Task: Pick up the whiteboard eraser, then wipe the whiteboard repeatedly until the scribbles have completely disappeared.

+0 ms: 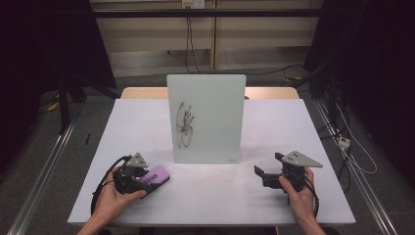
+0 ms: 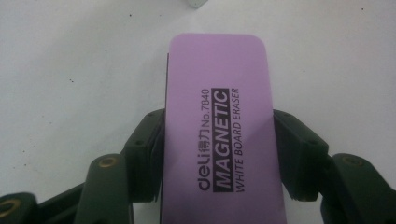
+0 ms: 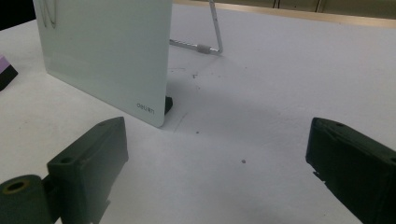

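A purple whiteboard eraser (image 1: 157, 175) (image 2: 219, 116) lies flat on the white table (image 1: 220, 196) at the front left, its printed label facing up. My left gripper (image 1: 148, 179) (image 2: 217, 128) is shut on it, one black jaw pressed against each long side. A small glass whiteboard (image 1: 208, 117) (image 3: 102, 51) stands upright at mid-table with a dark scribble (image 1: 185, 125) on its left half. My right gripper (image 1: 269, 165) (image 3: 217, 135) rests at the front right, open, with bare table between its jaws, pointing toward the board's lower right corner.
The board's metal stand leg (image 3: 215, 28) props it from behind. One end of the eraser (image 3: 5, 70) peeks in at the left edge of the right gripper view. Cables run over the floor to the right of the table (image 1: 352, 152).
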`<action>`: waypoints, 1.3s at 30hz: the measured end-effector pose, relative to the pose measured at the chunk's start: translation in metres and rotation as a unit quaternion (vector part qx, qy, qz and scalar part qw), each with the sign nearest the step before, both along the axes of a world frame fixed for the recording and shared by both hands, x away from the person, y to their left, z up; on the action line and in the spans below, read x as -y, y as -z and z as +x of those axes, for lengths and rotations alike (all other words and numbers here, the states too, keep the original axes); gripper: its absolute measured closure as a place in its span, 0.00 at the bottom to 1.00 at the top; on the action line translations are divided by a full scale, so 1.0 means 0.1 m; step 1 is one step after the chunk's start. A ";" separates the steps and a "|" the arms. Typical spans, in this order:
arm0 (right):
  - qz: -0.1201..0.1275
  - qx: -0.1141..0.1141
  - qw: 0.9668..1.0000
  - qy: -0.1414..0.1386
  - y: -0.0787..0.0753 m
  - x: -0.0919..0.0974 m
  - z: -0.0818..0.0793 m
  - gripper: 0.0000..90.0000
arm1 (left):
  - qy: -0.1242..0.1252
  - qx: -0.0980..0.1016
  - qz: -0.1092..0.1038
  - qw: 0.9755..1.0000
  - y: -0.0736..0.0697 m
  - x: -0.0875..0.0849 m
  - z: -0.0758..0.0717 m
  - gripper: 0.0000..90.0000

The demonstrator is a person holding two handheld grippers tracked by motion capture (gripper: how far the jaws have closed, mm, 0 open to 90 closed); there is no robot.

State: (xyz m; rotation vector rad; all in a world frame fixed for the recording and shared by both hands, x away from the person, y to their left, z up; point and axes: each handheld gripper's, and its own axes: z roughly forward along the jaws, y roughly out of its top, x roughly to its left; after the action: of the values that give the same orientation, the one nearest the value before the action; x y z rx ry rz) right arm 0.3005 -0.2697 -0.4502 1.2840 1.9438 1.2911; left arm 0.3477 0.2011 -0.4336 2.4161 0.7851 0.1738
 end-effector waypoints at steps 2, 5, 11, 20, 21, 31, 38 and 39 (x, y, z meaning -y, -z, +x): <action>0.002 -0.002 1.000 0.000 0.01 0.00 0.01 0.06 | 0.005 0.003 -0.002 1.000 -0.01 0.00 -0.01 0.46; 0.001 -0.002 1.000 0.000 0.01 -0.01 0.03 0.06 | 0.006 0.007 -0.007 1.000 -0.01 0.00 -0.03 0.46; 0.001 -0.003 1.000 0.005 0.00 -0.01 0.02 0.06 | 0.002 0.019 -0.028 0.999 -0.05 -0.03 -0.04 0.46; 0.000 -0.004 1.000 0.002 0.01 -0.01 0.02 0.06 | -0.016 0.044 -0.063 0.997 -0.10 -0.07 -0.03 0.46; 0.001 -0.004 1.000 0.001 0.01 -0.01 0.02 0.06 | -0.019 0.048 -0.065 0.997 -0.11 -0.07 -0.03 0.46; 0.001 -0.001 1.000 0.001 0.00 0.00 0.00 0.06 | -0.020 0.066 -0.100 0.993 -0.17 -0.12 -0.06 0.46; 0.003 -0.001 1.000 -0.001 0.01 -0.01 0.03 0.06 | -0.012 0.069 -0.115 0.991 -0.20 -0.15 -0.08 0.46; 0.002 -0.003 1.000 -0.002 0.01 -0.01 0.03 0.06 | -0.011 0.069 -0.118 0.991 -0.21 -0.16 -0.08 0.46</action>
State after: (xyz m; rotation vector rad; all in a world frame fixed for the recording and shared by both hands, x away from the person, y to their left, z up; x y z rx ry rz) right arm 0.3040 -0.2686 -0.4511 1.2881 1.9496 1.2947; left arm 0.3399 0.2168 -0.4128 2.1489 0.7275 0.2409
